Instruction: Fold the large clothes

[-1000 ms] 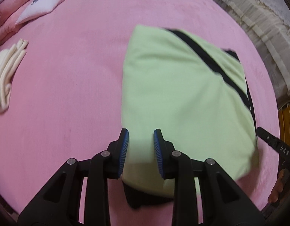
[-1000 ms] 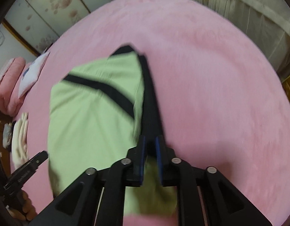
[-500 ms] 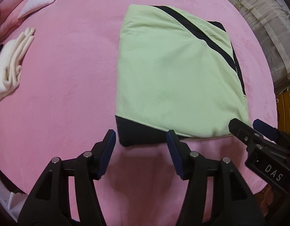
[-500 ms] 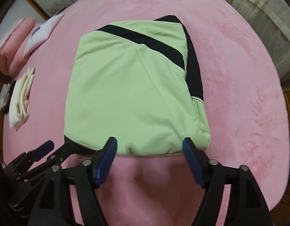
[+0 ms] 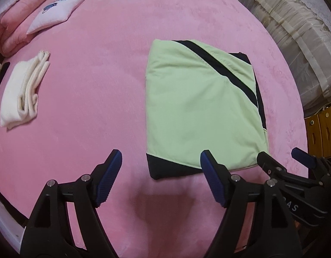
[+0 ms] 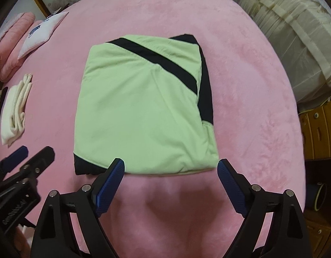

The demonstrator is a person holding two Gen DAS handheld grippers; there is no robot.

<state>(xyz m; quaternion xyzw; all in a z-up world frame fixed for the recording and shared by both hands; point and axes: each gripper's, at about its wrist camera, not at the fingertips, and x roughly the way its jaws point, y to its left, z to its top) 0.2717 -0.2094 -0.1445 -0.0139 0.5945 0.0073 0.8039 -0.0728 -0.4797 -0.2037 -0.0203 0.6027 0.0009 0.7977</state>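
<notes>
A light green garment with black stripes (image 5: 199, 111) lies folded into a flat rectangle on the pink bed cover (image 5: 96, 81). It also shows in the right wrist view (image 6: 141, 111). My left gripper (image 5: 161, 172) is open and empty, just short of the garment's near left black corner. My right gripper (image 6: 170, 178) is open and empty, just short of the garment's near edge. The right gripper also shows at the lower right of the left wrist view (image 5: 288, 161), and the left gripper at the lower left of the right wrist view (image 6: 32, 154).
A folded cream-white garment (image 5: 21, 90) lies at the left of the bed. A white pillow (image 5: 55, 13) and a pink rolled quilt (image 5: 17, 28) lie at the far left. Cream curtains (image 5: 294, 32) and wooden drawers (image 5: 322, 129) stand to the right.
Both grippers have let go of the green garment, opened wide and pulled back toward the near edge. The garment now lies flat and folded on the bed.
</notes>
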